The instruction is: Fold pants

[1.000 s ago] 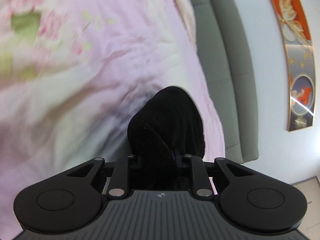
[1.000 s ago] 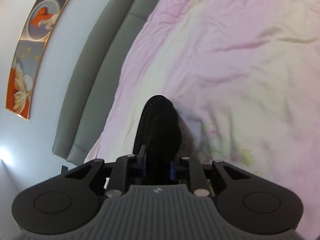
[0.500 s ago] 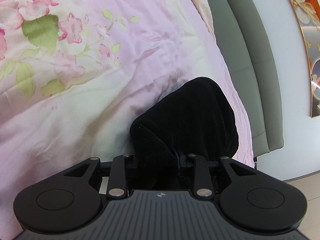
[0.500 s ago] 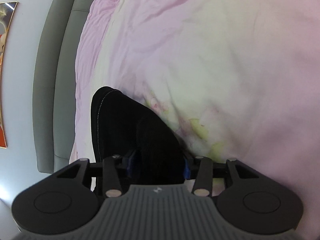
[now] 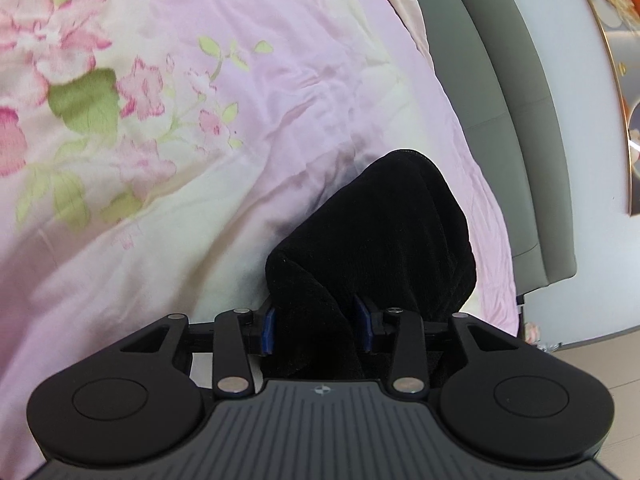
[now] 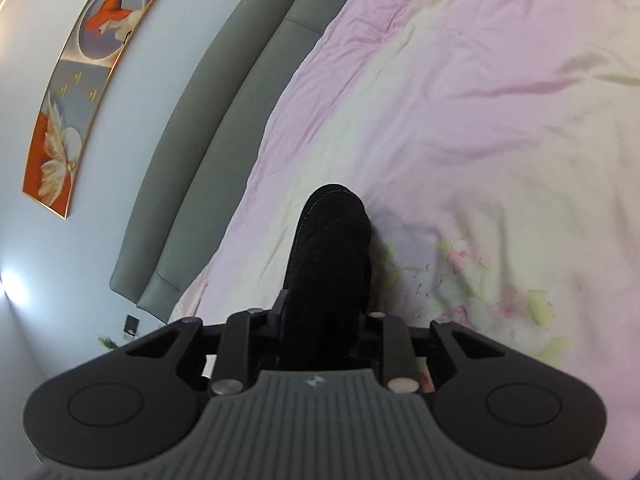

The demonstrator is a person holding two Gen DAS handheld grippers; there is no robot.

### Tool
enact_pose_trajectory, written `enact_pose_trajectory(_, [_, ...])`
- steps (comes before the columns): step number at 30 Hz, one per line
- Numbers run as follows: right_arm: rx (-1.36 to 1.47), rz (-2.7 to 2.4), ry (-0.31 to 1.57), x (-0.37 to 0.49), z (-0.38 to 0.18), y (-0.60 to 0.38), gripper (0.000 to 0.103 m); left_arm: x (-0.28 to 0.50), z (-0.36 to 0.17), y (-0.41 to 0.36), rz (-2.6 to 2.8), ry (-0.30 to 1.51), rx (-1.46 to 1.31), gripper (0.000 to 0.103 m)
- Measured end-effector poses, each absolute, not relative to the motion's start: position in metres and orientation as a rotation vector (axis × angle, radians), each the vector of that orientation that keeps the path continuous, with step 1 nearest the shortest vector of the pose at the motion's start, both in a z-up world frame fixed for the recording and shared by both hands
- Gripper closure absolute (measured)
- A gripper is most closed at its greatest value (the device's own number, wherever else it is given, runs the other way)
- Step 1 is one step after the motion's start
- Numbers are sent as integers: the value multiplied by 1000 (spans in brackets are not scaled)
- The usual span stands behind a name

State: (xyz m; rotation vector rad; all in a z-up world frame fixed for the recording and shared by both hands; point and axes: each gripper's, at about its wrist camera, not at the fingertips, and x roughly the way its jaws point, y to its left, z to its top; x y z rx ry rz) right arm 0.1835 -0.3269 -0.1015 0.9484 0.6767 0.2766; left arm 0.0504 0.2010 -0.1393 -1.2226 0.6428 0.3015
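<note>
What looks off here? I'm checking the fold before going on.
The black pants are bunched in a lump at each tool, not lying flat on the quilt. The left tool is opening and the right tool is closing, both with cloth between. No damage shows.

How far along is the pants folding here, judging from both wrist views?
Done: no finished fold shows; only bunched black cloth is visible. In hand: the left gripper has the black pants between its blue pads, jaws opening; the right gripper has a bunch of them too, jaws closing. Both hang over the pink floral bedspread. Left: spreading the pants flat and folding them.
</note>
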Motion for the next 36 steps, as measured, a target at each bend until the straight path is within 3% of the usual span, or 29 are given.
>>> enact_pose_trajectory(8, [1047, 155, 808, 183, -130, -343, 80, 39, -122, 209, 353, 658, -1200, 60])
enact_pose_trajectory(11, [1088, 144, 832, 184, -136, -345, 68, 34, -98, 203, 402, 632, -1064, 60])
enact_pose_trajectory(13, [1116, 125, 862, 184, -143, -346, 58, 41, -81, 192, 326, 620, -965, 52])
enact_pose_trajectory(17, [1155, 104, 890, 186, -151, -345, 54, 72, -62, 150, 150, 673, -741, 52])
enact_pose_trajectory(23, [1170, 90, 891, 187, -154, -344, 51, 122, -61, 83, -73, 805, -532, 52])
enact_pose_trajectory(26, [1212, 78, 878, 188, -157, -345, 45, 138, -59, 52, -114, 833, -452, 47])
enact_pose_trajectory(36, [1205, 104, 882, 194, -156, -338, 37, 161, -69, 2, -103, 910, -187, 43])
